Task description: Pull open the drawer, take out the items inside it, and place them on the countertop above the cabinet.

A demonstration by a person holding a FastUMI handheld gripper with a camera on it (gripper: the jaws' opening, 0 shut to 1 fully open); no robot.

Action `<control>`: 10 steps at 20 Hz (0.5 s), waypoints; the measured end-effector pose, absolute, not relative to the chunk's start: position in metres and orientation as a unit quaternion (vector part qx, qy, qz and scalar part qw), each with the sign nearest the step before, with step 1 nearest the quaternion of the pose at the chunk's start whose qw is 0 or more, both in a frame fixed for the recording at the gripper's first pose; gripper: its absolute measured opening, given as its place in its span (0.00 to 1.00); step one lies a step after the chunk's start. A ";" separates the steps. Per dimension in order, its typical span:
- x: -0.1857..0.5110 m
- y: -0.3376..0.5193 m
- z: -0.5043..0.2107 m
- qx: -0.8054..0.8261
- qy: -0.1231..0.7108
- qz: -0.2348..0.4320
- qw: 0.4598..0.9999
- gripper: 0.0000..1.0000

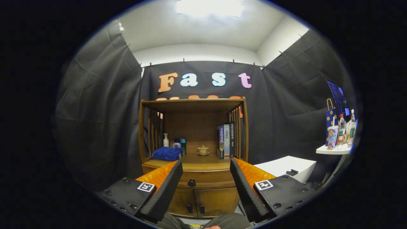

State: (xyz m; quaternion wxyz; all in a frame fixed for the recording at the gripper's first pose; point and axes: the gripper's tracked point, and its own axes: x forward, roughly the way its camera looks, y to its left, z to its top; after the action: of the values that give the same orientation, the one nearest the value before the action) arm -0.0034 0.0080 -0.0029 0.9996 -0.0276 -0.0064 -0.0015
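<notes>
- Your gripper (206,165) hangs in front of the wooden cabinet (193,159), its two fingers spread wide apart and touching nothing.
- The drawer (203,180) sits shut in the cabinet front, just under the countertop (203,161); its round dark knob (191,183) shows between your fingers, nearer the left one and beyond the tips.
- Whatever lies inside the drawer is hidden from you behind its closed front.
- Below the drawer the cabinet has two small doors (199,201), each with a dark handle near the middle seam.
- On the countertop, at the cabinet's left side, a folded blue towel (166,153) lies in front of a white pump bottle (165,140) and two smaller bottles (179,143).
- Near the middle of the countertop stands a small lidded cup (203,150) on a saucer.
- At the cabinet's right side a row of books (226,140) stands upright against the slatted side.
- To the right of the cabinet sits a white box (286,167), and further right a small white table (334,150) carries bottles and a dotted bag.
</notes>
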 end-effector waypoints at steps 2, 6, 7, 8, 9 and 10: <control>-0.005 0.015 -0.002 -0.032 -0.008 0.007 0.999 0.98; -0.003 0.010 -0.001 -0.027 -0.016 0.000 1.000 0.98; 0.002 0.009 -0.002 -0.025 -0.014 -0.003 1.000 0.98; 0.008 0.004 -0.004 -0.023 -0.013 -0.009 1.000 0.98; 0.013 0.003 -0.006 -0.021 -0.011 -0.011 1.000 0.98; 0.021 0.007 -0.007 -0.017 -0.013 -0.006 1.000 0.98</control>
State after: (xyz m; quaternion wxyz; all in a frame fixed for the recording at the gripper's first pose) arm 0.0213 0.0069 -0.0072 0.9997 -0.0172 -0.0131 -0.0057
